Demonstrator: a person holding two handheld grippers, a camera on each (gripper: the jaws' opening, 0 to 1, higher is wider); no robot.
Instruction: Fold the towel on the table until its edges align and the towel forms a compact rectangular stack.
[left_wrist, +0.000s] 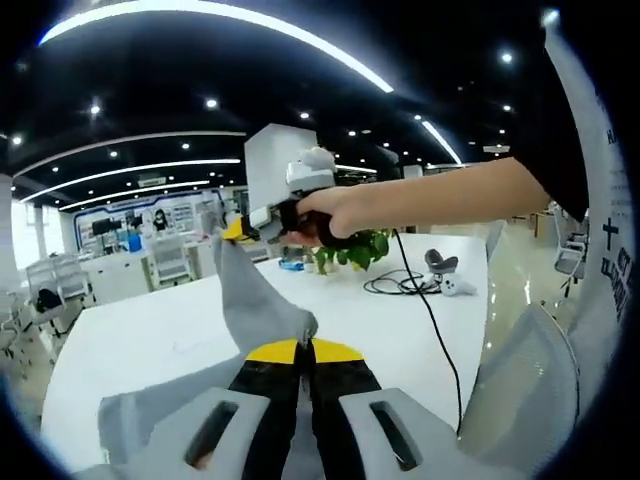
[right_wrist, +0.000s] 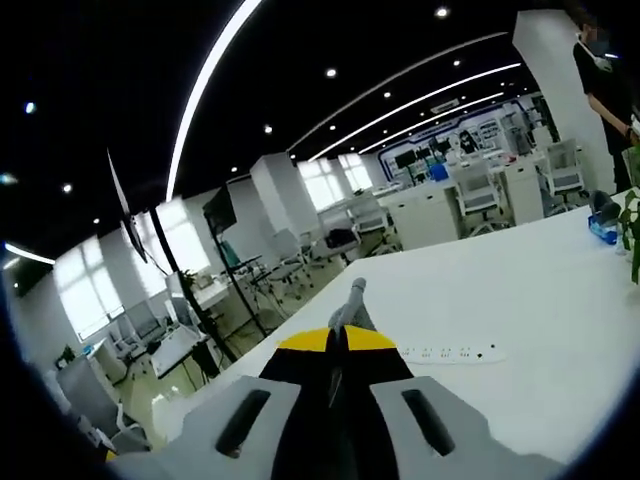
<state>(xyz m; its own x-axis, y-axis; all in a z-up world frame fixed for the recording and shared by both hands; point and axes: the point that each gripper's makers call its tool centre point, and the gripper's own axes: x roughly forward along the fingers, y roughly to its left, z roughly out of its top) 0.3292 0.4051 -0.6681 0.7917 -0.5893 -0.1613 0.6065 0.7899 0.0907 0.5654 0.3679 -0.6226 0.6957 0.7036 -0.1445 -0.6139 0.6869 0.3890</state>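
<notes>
Above the white table (left_wrist: 150, 340), both jaws clamped on grey towel (left_wrist: 255, 300), right gripper view adds power strip (right_wrist: 445, 353).

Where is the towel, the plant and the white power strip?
towel (left_wrist: 252, 300): left gripper view, the lifted grey fold.
plant (left_wrist: 352, 250): left gripper view, its green leaves.
power strip (right_wrist: 450, 353): right gripper view, its middle.

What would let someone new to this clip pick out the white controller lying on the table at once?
Start at the big white table in the left gripper view and find the leafy green plant at its far side. Just right of the plant a black cable lies coiled; the white controller sits beside that coil, a small pale handle next to a darker grey one.
</notes>
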